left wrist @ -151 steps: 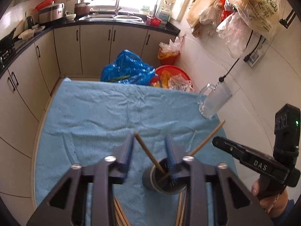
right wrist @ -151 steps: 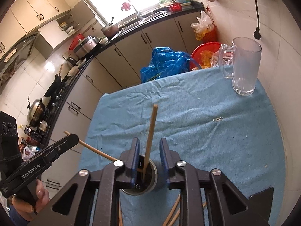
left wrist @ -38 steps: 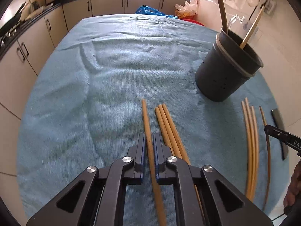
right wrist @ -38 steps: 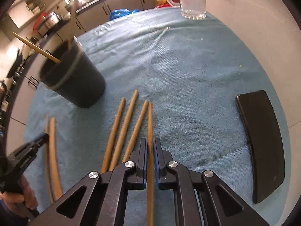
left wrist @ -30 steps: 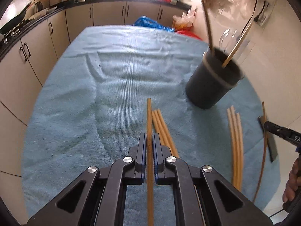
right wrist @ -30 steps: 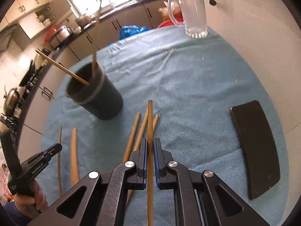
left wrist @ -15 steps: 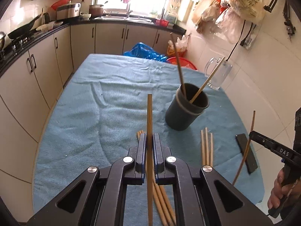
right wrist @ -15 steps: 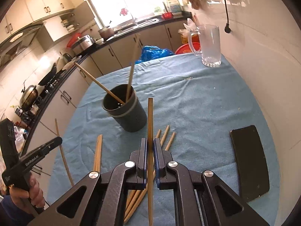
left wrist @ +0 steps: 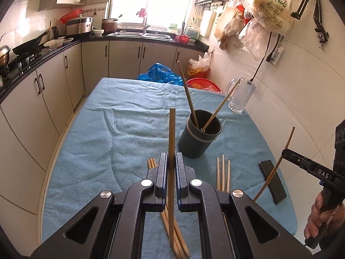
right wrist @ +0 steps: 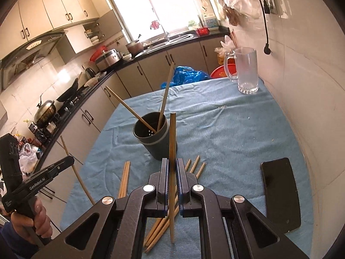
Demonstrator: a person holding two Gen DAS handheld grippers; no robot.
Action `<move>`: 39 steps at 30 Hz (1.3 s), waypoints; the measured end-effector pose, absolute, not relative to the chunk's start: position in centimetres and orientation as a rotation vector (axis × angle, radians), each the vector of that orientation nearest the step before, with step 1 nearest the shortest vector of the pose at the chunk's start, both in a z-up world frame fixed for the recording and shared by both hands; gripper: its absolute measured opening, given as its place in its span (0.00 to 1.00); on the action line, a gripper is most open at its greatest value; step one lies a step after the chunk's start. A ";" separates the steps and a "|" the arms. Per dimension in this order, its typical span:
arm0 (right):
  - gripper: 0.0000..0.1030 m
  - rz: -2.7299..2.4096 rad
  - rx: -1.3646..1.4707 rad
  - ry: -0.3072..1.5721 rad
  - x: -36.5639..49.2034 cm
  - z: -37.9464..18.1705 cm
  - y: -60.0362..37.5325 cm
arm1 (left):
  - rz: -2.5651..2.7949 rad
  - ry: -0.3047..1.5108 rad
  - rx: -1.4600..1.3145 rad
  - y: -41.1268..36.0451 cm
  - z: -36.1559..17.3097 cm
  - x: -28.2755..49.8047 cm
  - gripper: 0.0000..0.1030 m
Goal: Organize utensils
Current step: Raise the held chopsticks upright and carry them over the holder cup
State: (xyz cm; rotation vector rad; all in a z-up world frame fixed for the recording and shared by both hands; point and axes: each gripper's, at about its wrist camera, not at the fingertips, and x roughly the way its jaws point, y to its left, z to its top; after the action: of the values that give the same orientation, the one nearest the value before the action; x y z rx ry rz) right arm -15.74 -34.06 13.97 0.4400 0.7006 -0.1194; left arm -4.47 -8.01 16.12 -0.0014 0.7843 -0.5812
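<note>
Gripping one chopstick apiece, my two tongs are both clenched tight. My left tongs (left wrist: 171, 168) pinch a wooden chopstick (left wrist: 171, 142) partway along its length, so the stick runs straight out ahead of the jaws, clear of the table. My right tongs (right wrist: 171, 170) are clamped the same way on a second chopstick (right wrist: 172, 138), its far tip showing in front of the holder's rim in the right wrist view. Seen from the left wrist view, that right-hand stick (left wrist: 276, 168) slants up from the black tongs at the edge of the picture, with my right hand (left wrist: 321, 218) wrapped round the handle.

Just beyond both tongs stands the dark round holder (left wrist: 199, 138) on the blue towel (left wrist: 90, 151) that covers the table. Two chopsticks already lean inside it, one tilting left (left wrist: 187, 92) and one tilting right (left wrist: 222, 105).

More chopsticks lie flat on the towel near me: a small bunch (left wrist: 172, 226) under my left tongs, and three side by side (left wrist: 223, 174) to the right of the holder. A black phone (left wrist: 272, 181) lies near the right edge of the table. A clear glass mug (left wrist: 240, 96) stands at the far right corner, well apart from the holder. Past the table are a blue plastic bag (left wrist: 160, 74) and a red basin (left wrist: 203, 83) on the floor, with kitchen cabinets (left wrist: 125, 58) behind.
</note>
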 end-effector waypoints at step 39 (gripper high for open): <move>0.06 0.059 0.450 0.510 -19.2 21.5 -38.1 | -0.598 0.700 0.020 -13.8 23.9 -8.6 0.06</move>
State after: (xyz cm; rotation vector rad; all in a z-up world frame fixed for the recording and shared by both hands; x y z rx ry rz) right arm -19.21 -38.08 21.54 0.4495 0.5101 0.0590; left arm -8.61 -13.82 23.92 0.0199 0.6998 -0.5982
